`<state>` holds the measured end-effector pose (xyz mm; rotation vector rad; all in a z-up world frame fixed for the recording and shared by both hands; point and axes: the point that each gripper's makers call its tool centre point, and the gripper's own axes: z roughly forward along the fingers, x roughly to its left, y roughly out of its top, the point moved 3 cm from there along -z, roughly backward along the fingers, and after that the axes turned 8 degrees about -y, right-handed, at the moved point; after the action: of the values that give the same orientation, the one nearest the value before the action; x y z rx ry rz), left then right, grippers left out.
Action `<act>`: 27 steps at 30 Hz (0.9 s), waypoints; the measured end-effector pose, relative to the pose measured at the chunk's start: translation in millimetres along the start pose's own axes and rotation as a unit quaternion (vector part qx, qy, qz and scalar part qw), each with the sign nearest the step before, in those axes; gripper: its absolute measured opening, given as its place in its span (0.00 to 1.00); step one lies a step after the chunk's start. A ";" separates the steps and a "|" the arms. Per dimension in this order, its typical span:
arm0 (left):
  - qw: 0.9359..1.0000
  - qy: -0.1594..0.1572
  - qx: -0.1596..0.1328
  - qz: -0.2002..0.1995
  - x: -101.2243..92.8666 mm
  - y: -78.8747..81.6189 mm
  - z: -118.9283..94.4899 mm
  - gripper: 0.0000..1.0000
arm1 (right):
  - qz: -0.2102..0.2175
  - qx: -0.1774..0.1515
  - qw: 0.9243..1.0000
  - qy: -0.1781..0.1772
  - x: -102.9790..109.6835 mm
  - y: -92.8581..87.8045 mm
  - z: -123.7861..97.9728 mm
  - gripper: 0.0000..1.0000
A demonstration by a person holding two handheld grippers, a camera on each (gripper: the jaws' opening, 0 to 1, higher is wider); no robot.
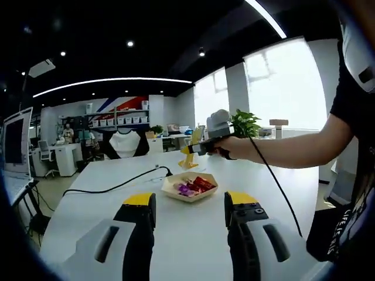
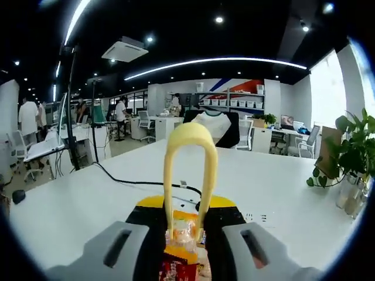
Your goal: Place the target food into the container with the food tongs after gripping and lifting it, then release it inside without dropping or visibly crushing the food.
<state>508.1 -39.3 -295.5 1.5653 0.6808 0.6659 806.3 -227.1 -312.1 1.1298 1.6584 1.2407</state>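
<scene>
A beige hexagonal container sits on the white table, holding purple and red wrapped food. My left gripper is open and empty, just short of the container. A person's hand holds my right gripper beyond the container, shut on yellow food tongs that hang down behind its far rim. In the right gripper view, my right gripper pinches the tongs, their bend rising upward. An orange wrapped piece sits between the tong arms, with a red wrapped piece just below.
A black cable runs across the table to the left of the container. A potted plant stands at the table's far right. The person's arm reaches in from the right. Desks, shelves and people are in the background.
</scene>
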 end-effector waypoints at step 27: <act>1.000 -0.014 0.009 -0.002 -0.4 -2.5 8.1 0.50 | 0.012 0.026 1.000 0.006 -14.3 -20.5 12.8 0.22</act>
<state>513.8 -44.7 -298.8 1.5874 0.6710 0.6343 818.5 -239.6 -334.1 1.1789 1.6997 1.2271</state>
